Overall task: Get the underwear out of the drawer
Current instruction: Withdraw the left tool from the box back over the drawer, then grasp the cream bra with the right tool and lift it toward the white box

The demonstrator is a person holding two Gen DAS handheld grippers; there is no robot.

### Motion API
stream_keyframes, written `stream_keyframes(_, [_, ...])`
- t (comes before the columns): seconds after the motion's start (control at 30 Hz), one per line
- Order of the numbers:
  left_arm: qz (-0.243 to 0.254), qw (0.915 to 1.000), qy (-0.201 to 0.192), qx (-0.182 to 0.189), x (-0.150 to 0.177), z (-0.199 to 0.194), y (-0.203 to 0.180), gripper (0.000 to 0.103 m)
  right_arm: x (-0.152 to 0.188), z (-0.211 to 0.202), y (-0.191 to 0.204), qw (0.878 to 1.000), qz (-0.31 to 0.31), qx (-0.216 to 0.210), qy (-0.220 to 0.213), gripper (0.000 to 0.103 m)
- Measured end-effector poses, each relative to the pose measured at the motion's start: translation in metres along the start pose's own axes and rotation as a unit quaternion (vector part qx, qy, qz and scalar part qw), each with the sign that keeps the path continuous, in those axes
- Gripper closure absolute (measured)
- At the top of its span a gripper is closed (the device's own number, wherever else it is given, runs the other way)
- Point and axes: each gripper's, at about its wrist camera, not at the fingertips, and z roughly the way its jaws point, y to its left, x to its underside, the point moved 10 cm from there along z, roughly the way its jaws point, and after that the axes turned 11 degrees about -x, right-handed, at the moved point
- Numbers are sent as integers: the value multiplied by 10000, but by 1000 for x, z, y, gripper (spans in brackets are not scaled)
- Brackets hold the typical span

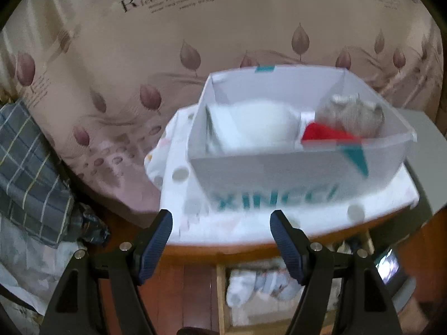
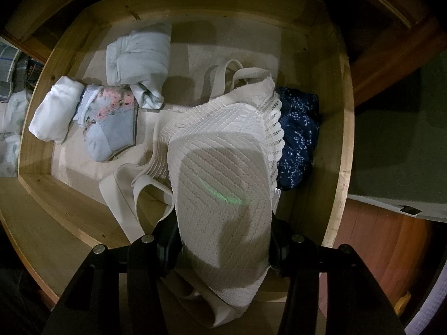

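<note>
Right claw (image 2: 223,240) points straight down into the drawer (image 2: 339,128) and is pinched on a cream ribbed bra (image 2: 220,167), the cloth bunched between its jaws while the straps and the lace edge trail on the drawer floor. Left claw (image 1: 220,240) stands spread with nothing between its fingers, aimed down at a white box (image 1: 279,164) on a cloth-covered top beside a bed; that view is blurred, so I can't read the box's contents finely. To my eye the step in hand is the lift-out: the garment is gripped but not yet clear of the wooden walls. The next move calls for a straight rise, high enough that the dangling straps clear the rim and don't drag the dark blue piece (image 2: 299,136) lying against the bra's edge. The open box looks the likely place to carry it, though that is my guess. Counting what is in the drawer: one bra in the grip, one dark blue printed piece, one pale blue roll (image 2: 139,58), one white roll (image 2: 54,111), one floral grey-blue piece (image 2: 109,122), five in all. In the box I make out one white bundle (image 1: 259,125), one red item (image 1: 324,134) and a grey one (image 1: 352,114).
</note>
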Motion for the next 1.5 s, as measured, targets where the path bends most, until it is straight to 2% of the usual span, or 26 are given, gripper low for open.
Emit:
stream_keyframes(0.17, [11, 9991, 419, 11, 61, 28, -4, 29, -1, 0, -1, 10000, 6, 12, 11, 55])
stream_keyframes(0.3, [-224, 9957, 886, 122, 104, 59, -10, 29, -2, 0, -2, 10000, 5, 50, 43, 55])
stream_keyframes(0.43, [-381, 9931, 1102, 143, 129, 79, -17, 29, -5, 1, 2, 9999, 9, 147, 35, 57])
stream_keyframes(0.57, [-489, 9920, 1159, 140, 146, 92, -20, 29, -9, -3, 8, 9993, -106, 361, -4, 61])
stream_keyframes(0.67, [-508, 9908, 1230, 234, 151, 92, -24, 29, -10, -9, 15, 9987, -139, 490, -69, 65])
stream_keyframes(0.73, [-556, 9916, 1133, 284, 150, 89, -23, 29, -12, -12, 20, 9983, -145, 542, -145, 67])
stream_keyframes(1.0, [-540, 9910, 1164, 394, 150, 94, -29, 29, -24, -46, 36, 9976, -168, 534, -414, 69])
stream_keyframes(1.17, [-542, 9915, 1124, 364, 147, 95, -28, 29, -32, -73, 48, 9970, -200, 428, -607, 69])
stream_keyframes(1.5, [-448, 9919, 1121, 383, 147, 93, -29, 29, -20, -118, 71, 9962, -294, 109, -810, 69])
